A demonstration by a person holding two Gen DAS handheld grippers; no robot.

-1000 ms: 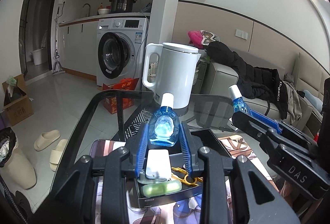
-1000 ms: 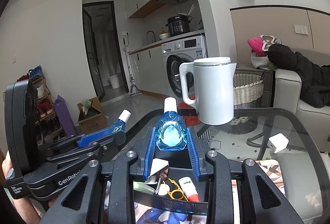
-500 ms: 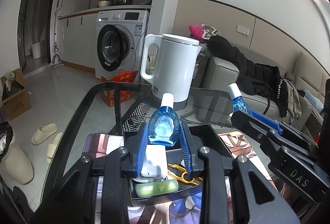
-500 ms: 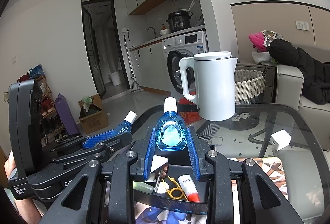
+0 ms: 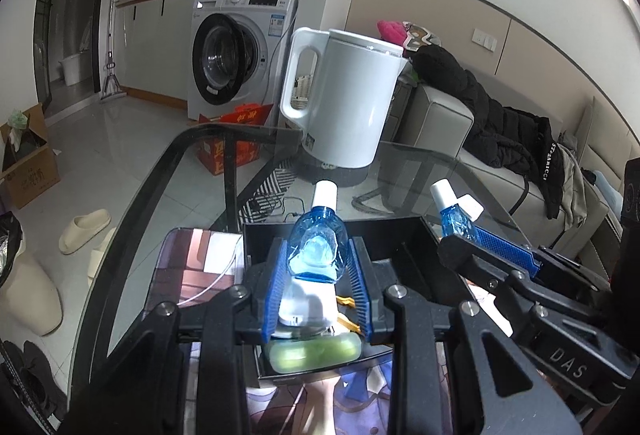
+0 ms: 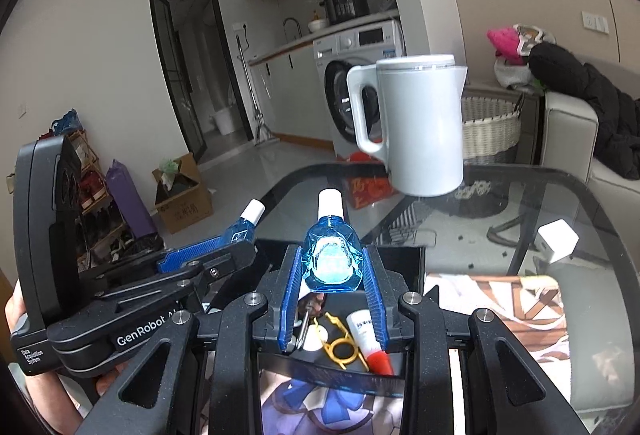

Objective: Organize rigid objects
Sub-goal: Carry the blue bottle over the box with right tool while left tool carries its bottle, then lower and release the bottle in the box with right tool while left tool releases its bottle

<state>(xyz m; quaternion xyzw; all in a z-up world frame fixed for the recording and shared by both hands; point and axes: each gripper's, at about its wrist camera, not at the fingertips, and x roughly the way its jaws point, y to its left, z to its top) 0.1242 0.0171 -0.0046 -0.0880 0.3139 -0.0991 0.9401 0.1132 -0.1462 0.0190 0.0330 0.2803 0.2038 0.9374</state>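
In the left wrist view my left gripper is shut on a small blue bottle with a white cap, held upright over a black tray. In the right wrist view my right gripper is shut on a matching blue bottle above the same tray. Each gripper shows in the other's view, the right one to the right and the left one to the left. The tray holds a green case, a yellow ring piece and a red-capped white tube.
A white kettle stands on the glass table beyond the tray. A white cube lies on the glass at the right. A printed mat lies under the tray. A sofa with dark clothes is behind.
Both grippers have sunk a little and tipped downward, closer over the tray, each still holding its blue bottle. The kettle now looks nearer.
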